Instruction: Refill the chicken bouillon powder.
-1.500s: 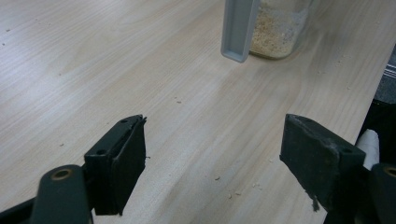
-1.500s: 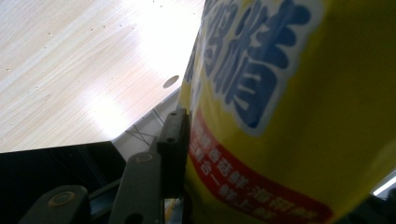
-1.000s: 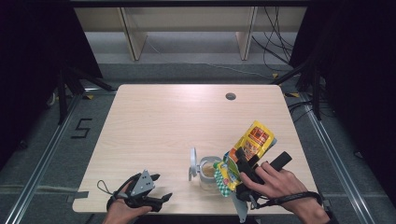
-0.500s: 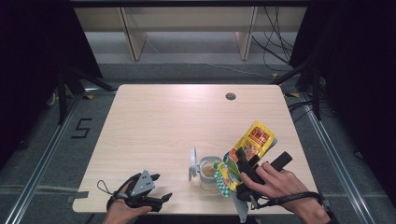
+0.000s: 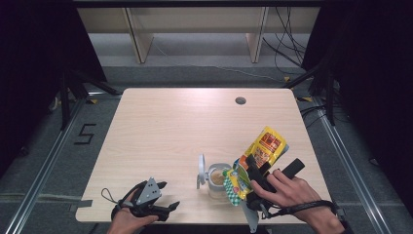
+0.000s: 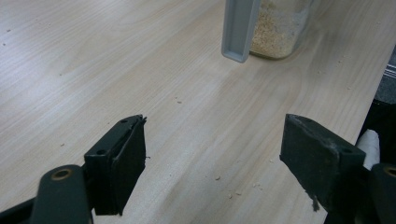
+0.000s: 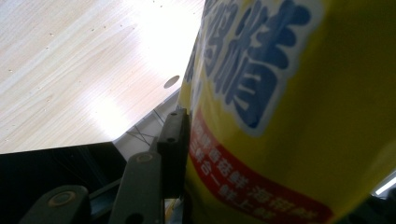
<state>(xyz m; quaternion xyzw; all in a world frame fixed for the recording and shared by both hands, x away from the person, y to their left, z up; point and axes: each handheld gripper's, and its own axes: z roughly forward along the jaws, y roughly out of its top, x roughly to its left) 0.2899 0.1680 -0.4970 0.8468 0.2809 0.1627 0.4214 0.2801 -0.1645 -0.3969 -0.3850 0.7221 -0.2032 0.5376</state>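
The tabletop (image 5: 160,131) is pale wood (light grain running across), with a small round hole (image 5: 240,101) near its far right edge. Crumbs (image 6: 217,178) lie scattered on it at the near side. On the floor to the left, a "5" (image 5: 85,133) is marked. Cables (image 5: 287,53) trail at far right.

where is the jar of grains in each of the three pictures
High view: the jar stands near the table's front edge, its lid flipped open.
Left gripper view: the jar is at the top, right of centre.
Right gripper view: not in it.
Shared landmark: the round hole in the table.
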